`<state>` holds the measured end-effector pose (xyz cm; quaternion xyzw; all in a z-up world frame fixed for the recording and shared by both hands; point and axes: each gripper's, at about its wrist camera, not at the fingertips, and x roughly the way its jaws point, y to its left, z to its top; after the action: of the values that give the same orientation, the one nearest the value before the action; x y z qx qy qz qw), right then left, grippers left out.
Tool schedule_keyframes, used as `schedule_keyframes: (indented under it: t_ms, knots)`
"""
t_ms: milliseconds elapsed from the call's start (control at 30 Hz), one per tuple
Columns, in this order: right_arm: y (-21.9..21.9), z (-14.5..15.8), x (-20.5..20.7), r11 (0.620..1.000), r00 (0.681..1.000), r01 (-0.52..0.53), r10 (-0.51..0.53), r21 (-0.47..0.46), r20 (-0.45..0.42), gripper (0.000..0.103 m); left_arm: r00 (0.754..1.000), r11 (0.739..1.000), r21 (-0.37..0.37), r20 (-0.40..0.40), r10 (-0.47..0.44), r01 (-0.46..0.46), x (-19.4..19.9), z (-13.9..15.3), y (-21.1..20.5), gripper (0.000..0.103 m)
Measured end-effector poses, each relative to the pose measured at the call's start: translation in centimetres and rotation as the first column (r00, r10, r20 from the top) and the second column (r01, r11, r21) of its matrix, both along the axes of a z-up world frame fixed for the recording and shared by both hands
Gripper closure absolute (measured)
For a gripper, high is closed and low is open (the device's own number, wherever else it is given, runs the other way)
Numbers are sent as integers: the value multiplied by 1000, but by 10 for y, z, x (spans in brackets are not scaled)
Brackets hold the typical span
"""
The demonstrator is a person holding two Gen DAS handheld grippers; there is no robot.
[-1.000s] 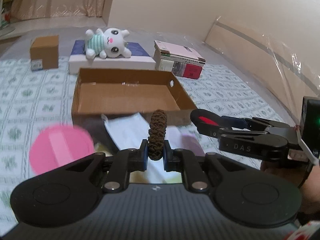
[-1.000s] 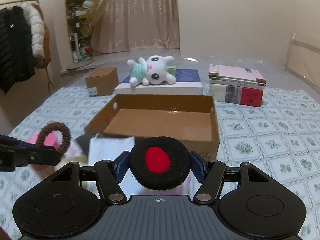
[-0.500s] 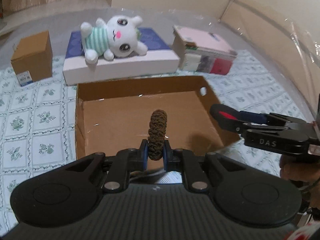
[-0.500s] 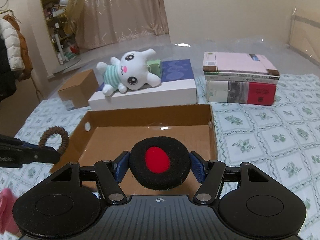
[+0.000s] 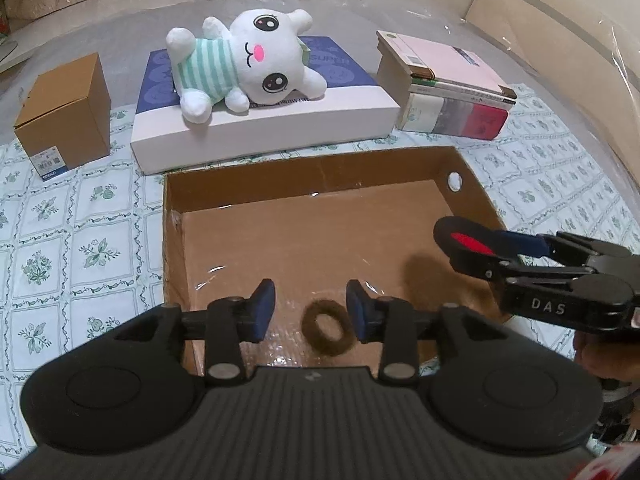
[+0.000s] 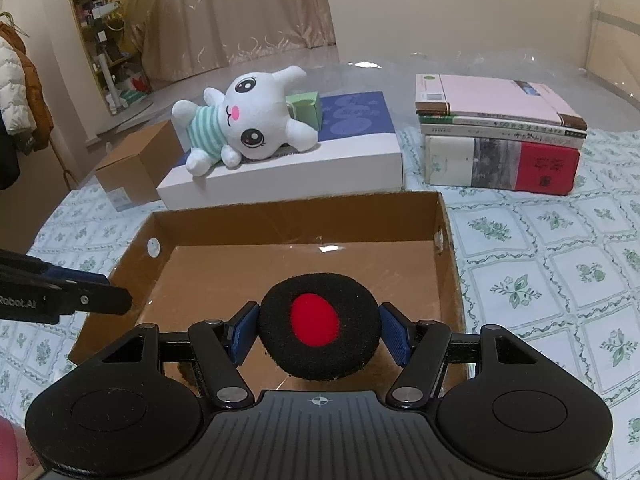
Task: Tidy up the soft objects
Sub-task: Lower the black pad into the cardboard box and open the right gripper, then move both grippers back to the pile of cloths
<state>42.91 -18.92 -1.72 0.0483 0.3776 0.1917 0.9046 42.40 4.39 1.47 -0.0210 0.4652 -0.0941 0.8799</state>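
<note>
An open cardboard box point(image 5: 320, 172) point(image 6: 296, 212) lies on the flowered tablecloth. My left gripper point(image 5: 310, 310) is open above the box's near end. A brown hair scrunchie point(image 5: 328, 326) lies flat on the box floor just below its fingers. My right gripper point(image 6: 318, 330) is shut on a black foam pad with a red centre point(image 6: 318, 326) and holds it over the box's near part. In the left wrist view the right gripper point(image 5: 472, 246) shows at the box's right wall with the black foam pad point(image 5: 460, 240) edge-on. A white plush bunny point(image 5: 244, 64) point(image 6: 248, 124) lies on a white flat box point(image 5: 264, 120) behind.
A small brown carton point(image 5: 66, 114) point(image 6: 136, 164) stands at the back left. A stack of books point(image 5: 444, 84) point(image 6: 500, 136) stands at the back right. A small green box point(image 6: 306, 108) sits behind the bunny. A pink object point(image 6: 8, 452) shows at the lower left edge.
My left gripper has opened and let go of the scrunchie, which now lies in the box. Both grippers have moved forward over the box. The right still holds the foam pad.
</note>
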Motion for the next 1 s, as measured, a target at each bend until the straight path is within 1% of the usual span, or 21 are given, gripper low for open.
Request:
schedule_keyframes:
  t_ms: [133, 200, 233, 267, 333, 500, 667, 867, 1000]
  knots:
    - [-1, -2, 0, 1000, 1000, 3, -3, 11, 1, 39, 1000, 1000, 6, 13, -1, 1, -6, 5, 2, 65]
    - [-3, -1, 1, 999, 1000, 5, -6, 35, 5, 36, 1000, 1000, 8, 21, -4, 4, -10, 10, 1, 65]
    - [-5, 1, 1, 999, 1000, 7, -8, 52, 9, 32, 1000, 1000, 7, 25, -4, 4, -12, 12, 1, 65]
    - [-6, 2, 0, 998, 1000, 13, -14, 60, 13, 29, 1000, 1000, 5, 29, -4, 4, -15, 15, 1, 65]
    - [-9, 8, -2, 998, 999, 27, -29, 62, 25, 26, 999, 1000, 0, 41, -6, 6, -20, 21, 1, 65]
    - [-15, 28, -23, 997, 998, 29, -32, 67, 48, 25, 996, 1000, -11, 87, -8, 9, -45, 42, -4, 64]
    - [-16, 53, -67, 999, 996, 41, -43, 23, 80, 25, 990, 999, -45, 140, -8, 14, -86, 65, -12, 56]
    - [-16, 80, -132, 999, 990, 30, -25, -38, 142, 25, 978, 997, -73, 207, 9, 6, -146, 87, -19, 55]
    - [-17, 91, -172, 998, 986, 38, -28, -54, 166, 25, 970, 995, -102, 243, 28, -3, -189, 97, -20, 54]
